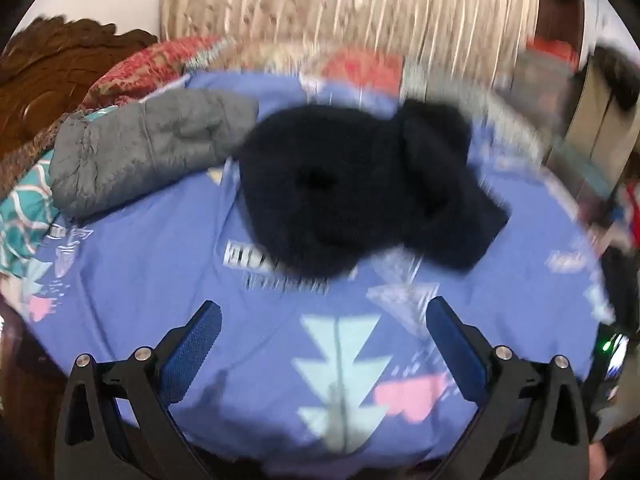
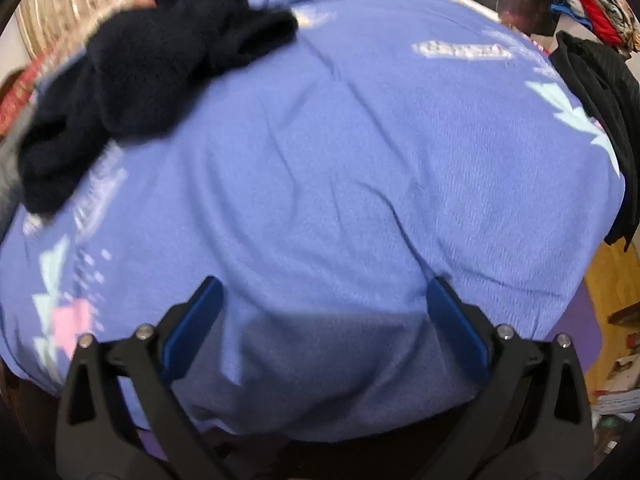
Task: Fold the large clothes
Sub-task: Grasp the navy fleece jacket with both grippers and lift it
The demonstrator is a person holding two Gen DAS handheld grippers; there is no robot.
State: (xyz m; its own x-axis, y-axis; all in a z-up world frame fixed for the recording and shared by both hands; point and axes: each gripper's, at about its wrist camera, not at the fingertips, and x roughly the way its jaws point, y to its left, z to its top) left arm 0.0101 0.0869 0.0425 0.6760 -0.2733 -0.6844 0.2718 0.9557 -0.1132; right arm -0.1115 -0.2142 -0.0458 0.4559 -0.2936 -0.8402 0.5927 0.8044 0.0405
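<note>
both grippers (image 1: 324, 312) (image 2: 325, 294) open, empty; dark fleece garment (image 1: 360, 192) crumpled on bedsheet (image 1: 140, 280).

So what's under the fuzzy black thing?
The dark garment lies on the blue patterned bedsheet, beside a grey jacket. The sheet shows all around it; whatever is directly beneath stays covered. Both grippers, left and right, hang open, holding nothing.

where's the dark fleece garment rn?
The dark fleece garment lies crumpled on the blue bedsheet, centre of the left wrist view, just right of a folded grey jacket. In the right wrist view it sits upper left, beyond both open tools.
</note>
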